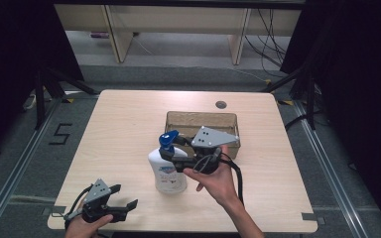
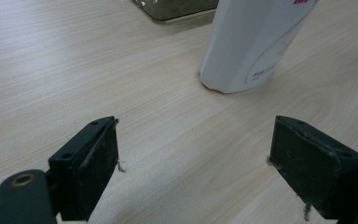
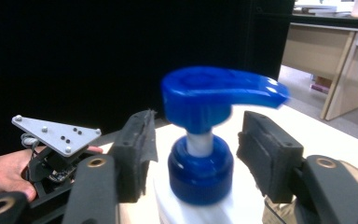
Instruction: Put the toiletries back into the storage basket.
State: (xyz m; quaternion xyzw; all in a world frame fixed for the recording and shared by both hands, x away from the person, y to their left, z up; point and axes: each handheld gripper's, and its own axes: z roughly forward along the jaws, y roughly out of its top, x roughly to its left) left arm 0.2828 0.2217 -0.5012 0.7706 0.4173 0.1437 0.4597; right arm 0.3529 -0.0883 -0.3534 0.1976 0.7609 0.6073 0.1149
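A white pump bottle (image 1: 167,172) stands upright on the tabletop (image 1: 124,129), a little toward six o'clock from the middle, with a blue pump head (image 1: 168,139) on a blue collar (image 3: 200,169) and a blue-and-red label on its front. At about one o'clock from it, just beside it, sits a shallow brown tray (image 1: 178,119) with clear walls; nothing can be made out inside it, though its near right part is hidden by the right gripper's grey plate.

The right gripper (image 1: 171,151) reaches in from three o'clock at the level of the bottle's neck. In the right gripper view its black jaws stand one on each side of the blue collar, with a narrow gap showing on both sides, so the pads are not pressing on it; the pump spout juts out above the jaw on that view's right. The left gripper (image 1: 126,206) rests in the person's hand at the tabletop's seven o'clock corner, well apart from the bottle, its jaws spread wide over bare wood with nothing between them; in the left gripper view the bottle's white base stands beyond them.

The tabletop is pale wood grain with a round cable hole (image 1: 221,104) near its twelve o'clock edge. Grey floor surrounds it, with a "5" marked at nine o'clock, black curtains on both sides and light wooden desks at twelve o'clock.
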